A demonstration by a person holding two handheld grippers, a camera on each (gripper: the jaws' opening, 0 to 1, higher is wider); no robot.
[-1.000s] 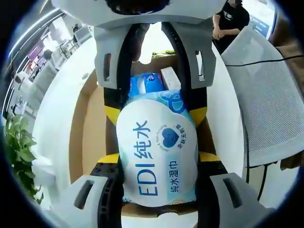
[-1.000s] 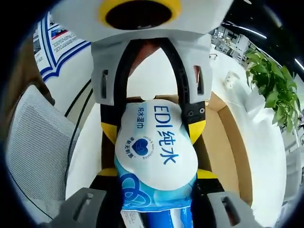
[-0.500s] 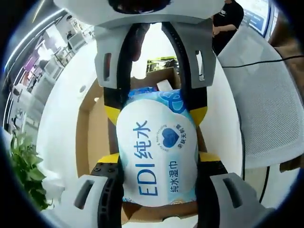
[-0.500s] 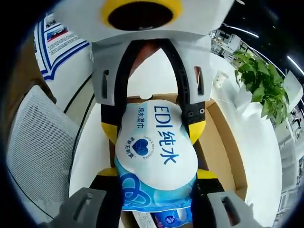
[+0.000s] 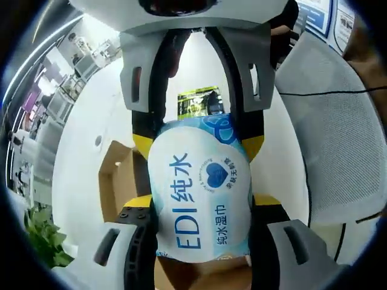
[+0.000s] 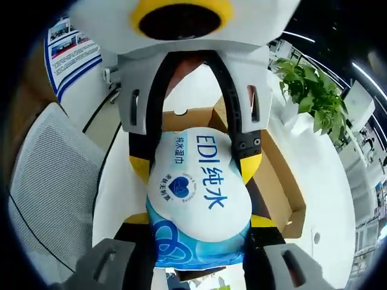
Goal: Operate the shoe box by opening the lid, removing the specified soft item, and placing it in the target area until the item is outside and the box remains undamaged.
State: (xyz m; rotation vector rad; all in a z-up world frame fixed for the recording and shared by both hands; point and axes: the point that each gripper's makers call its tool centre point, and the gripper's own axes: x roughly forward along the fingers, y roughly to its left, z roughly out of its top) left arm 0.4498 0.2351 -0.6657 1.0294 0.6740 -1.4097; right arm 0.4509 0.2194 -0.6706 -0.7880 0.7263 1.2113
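Both grippers clamp "EDI" wipes pack (image 5: 199, 193) (image 6: 199, 193) over box (image 6: 275, 181)

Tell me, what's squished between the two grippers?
A soft wet wipes pack, white and blue. Both the left gripper and right gripper clamp it from opposite ends, in both gripper views.
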